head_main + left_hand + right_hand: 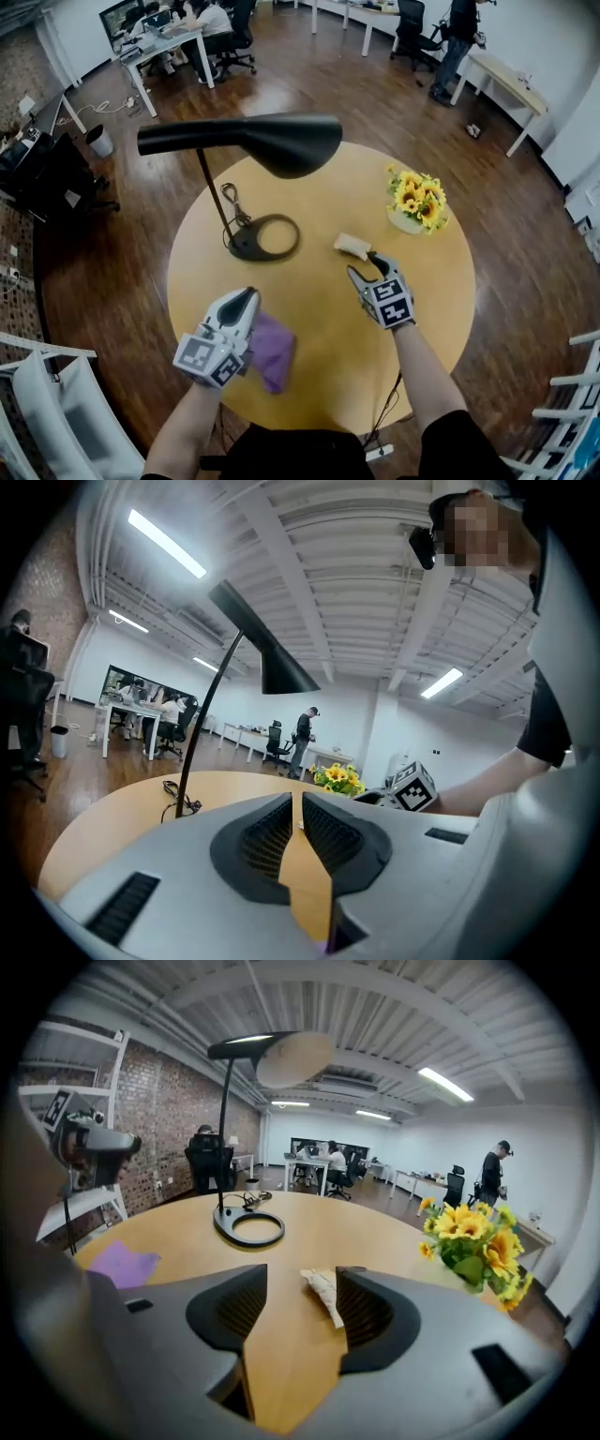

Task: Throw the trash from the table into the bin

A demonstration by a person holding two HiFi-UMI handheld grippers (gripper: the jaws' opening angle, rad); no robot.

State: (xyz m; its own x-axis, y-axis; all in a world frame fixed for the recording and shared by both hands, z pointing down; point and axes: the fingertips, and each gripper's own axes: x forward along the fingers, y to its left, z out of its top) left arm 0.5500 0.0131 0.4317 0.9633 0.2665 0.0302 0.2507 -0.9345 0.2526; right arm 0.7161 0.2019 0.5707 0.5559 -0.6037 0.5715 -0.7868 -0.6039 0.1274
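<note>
On the round wooden surface (319, 319) lies a crumpled beige paper (353, 246), the trash nearest the right gripper (364, 262). That gripper stands open, with its jaws well apart. Its own view shows the paper on the wood between them, close to the right-hand jaw, with neither pad pressing on it. The left gripper (246, 298) hangs over the near left part of the surface. Its jaws are almost together, leaving only a thin slit through which bare wood shows, and they grip nothing. Just beside it, partly under it in the head view, lies a flat purple sheet (272, 352).

Toward the far right edge stands a small pale pot (405, 222) filled with yellow sunflowers (419, 197). A black desk lamp (272, 141) rises from a ring-shaped base (265, 237) left of the paper, with its cord looped beside the stem. On the wooden floor, well apart from the surface and near a white desk, stands a small pale bin (98, 141); its contents cannot be made out.
</note>
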